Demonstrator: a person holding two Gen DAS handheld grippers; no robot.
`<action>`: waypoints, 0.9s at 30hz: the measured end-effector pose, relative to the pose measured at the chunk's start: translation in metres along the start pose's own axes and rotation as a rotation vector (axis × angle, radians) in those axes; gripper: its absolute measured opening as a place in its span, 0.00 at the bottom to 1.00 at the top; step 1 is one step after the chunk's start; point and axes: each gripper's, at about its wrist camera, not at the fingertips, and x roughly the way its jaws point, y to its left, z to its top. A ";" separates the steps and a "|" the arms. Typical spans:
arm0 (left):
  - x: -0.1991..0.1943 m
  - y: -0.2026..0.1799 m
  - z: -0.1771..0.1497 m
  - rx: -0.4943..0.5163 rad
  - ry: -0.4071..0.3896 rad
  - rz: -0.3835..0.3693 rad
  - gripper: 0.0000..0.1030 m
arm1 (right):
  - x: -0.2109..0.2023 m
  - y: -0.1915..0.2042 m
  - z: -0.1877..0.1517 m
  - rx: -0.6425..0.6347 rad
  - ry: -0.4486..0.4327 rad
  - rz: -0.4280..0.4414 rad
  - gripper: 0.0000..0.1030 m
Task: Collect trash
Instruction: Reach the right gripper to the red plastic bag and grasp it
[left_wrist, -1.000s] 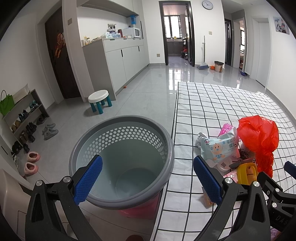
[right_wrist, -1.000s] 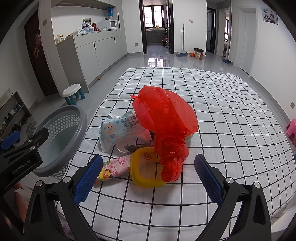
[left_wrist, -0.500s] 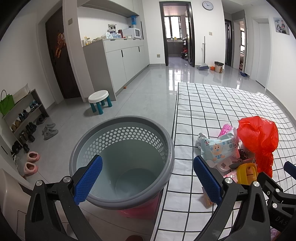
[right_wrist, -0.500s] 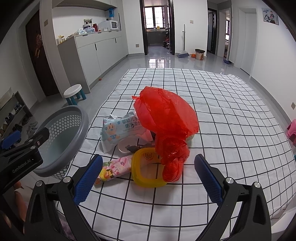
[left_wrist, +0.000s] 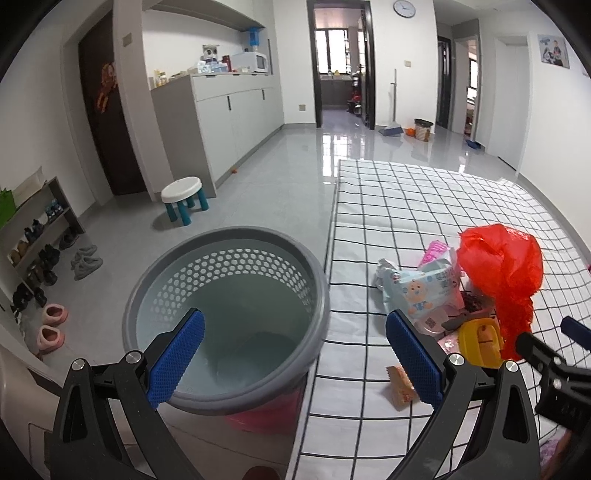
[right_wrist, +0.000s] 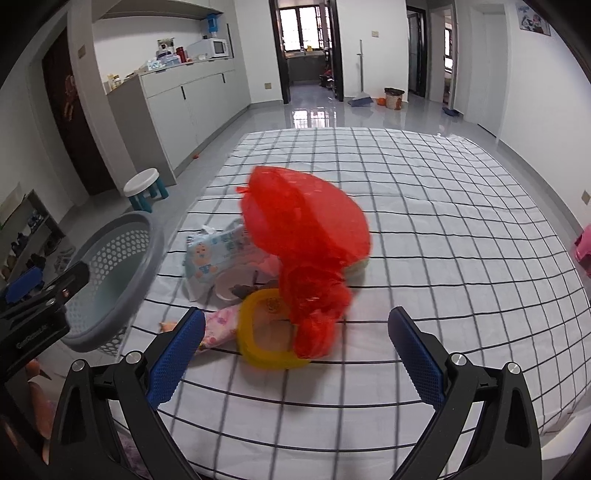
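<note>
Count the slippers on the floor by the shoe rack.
2 pink slippers: one nearer the shoe rack, the other just below it in the picture. More may be hidden off-frame.

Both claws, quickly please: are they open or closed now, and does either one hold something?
Left claw: open, holding nothing, over the grey basket.
Right claw: open, holding nothing, facing the red bag.

Grey perforated basket (left_wrist: 225, 321), round, upright, nothing visible inside, directly ahead of left gripper (left_wrist: 295, 360), beside checked sheet edge. Trash heap ahead of right gripper (right_wrist: 295, 360): crumpled red plastic bag (right_wrist: 306, 254) on top, centre; yellow ring-shaped container (right_wrist: 258, 332) just under it, nearest; blue-white wipes pack (right_wrist: 210, 254) ahead-left; pink wrapper (right_wrist: 218, 325) left, by left finger; small tan wrapper (left_wrist: 400, 382) apart, flat on sheet.
</note>
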 end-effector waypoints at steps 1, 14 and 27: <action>0.001 -0.002 0.000 0.009 0.002 0.000 0.94 | 0.001 -0.004 0.001 0.000 0.003 -0.007 0.92; 0.010 -0.026 -0.006 0.046 0.031 -0.045 0.94 | 0.051 -0.026 0.031 0.013 0.125 0.008 0.92; 0.014 -0.044 -0.010 0.076 0.050 -0.080 0.94 | 0.066 -0.028 0.030 -0.006 0.167 0.065 0.35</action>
